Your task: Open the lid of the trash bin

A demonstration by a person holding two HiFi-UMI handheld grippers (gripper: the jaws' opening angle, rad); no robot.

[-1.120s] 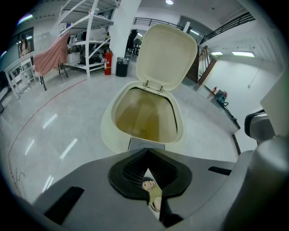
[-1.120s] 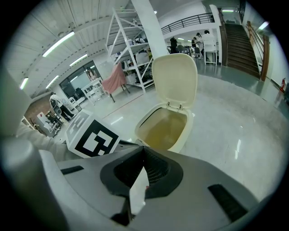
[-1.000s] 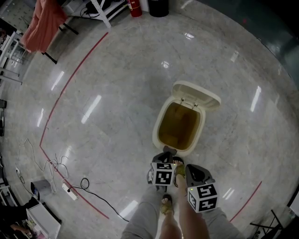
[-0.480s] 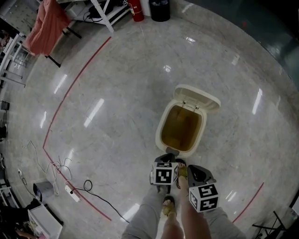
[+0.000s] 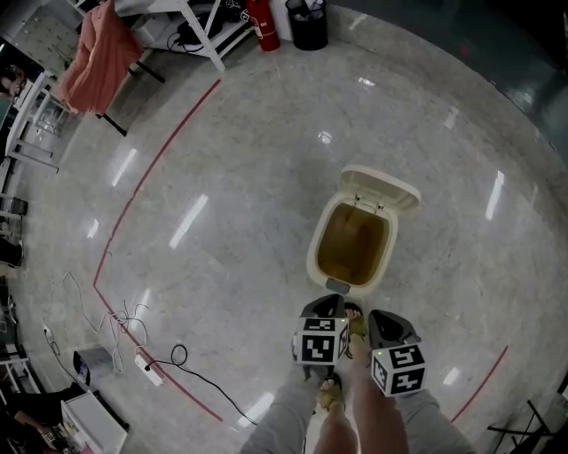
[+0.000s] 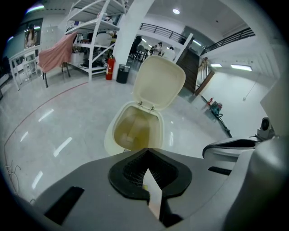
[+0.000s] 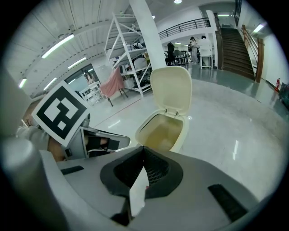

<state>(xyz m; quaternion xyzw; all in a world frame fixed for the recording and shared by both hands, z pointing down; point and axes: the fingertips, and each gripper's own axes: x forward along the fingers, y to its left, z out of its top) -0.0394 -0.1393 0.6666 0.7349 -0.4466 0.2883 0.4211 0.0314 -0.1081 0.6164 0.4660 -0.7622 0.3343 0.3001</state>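
Note:
A cream trash bin [image 5: 314, 257] stands on the pale floor with its lid [image 5: 380, 191] swung up and back, showing a yellowish inside. Its grey pedal [image 5: 337, 285] faces me. My sandalled foot [image 5: 357, 326] is just behind the pedal. The left gripper [image 5: 324, 308] and the right gripper [image 5: 383, 319] hang side by side over my legs, short of the bin, both shut on nothing. The left gripper view shows its closed jaws [image 6: 146, 169] below the bin [image 6: 108, 140] and lid [image 6: 159, 82]. In the right gripper view the closed jaws [image 7: 143, 169] sit under the bin [image 7: 177, 140].
A red floor line [image 5: 133, 199] curves along the left. Cables and a power strip [image 5: 146, 368] lie at the lower left. A rack with orange cloth [image 5: 89, 58], a white shelf frame [image 5: 200, 27], a fire extinguisher [image 5: 263, 22] and a black bin [image 5: 308, 19] stand at the far edge.
The head view has drawn back slightly, so the bin looks smaller and farther. Both grippers sit a little lower and to the right in the picture. The lid stays up.

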